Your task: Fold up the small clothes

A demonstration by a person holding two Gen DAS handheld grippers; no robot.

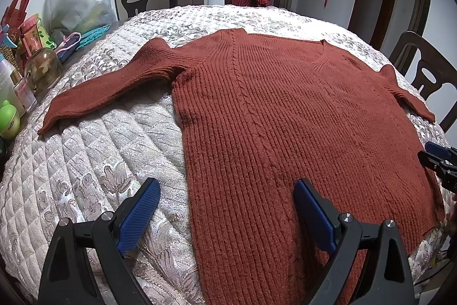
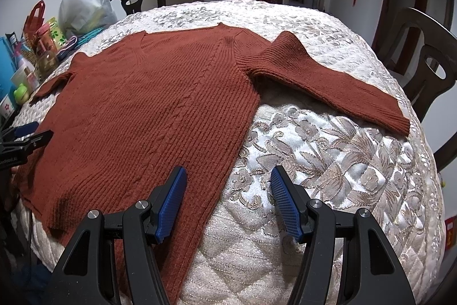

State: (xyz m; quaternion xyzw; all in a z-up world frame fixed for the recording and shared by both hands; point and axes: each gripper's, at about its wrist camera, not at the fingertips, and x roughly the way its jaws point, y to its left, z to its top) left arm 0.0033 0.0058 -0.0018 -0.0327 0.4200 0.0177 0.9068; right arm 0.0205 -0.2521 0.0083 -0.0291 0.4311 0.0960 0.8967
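Showing opposite sleeves, both views find the sweater point(image 1: 285, 119) flat, left gripper point(image 1: 227, 190) and right gripper point(image 2: 227, 176) released.

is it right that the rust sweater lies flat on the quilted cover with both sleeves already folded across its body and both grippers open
Not quite: the sleeves are not folded in. The sweater lies flat on the quilted cover with both sleeves spread outward, as both wrist views show. The left gripper and right gripper are open.

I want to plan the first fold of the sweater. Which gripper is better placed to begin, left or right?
Probably either: both are open at the hem. The left gripper straddles the sweater edge on the side of its left sleeve; the right gripper straddles the opposite edge by the right sleeve.
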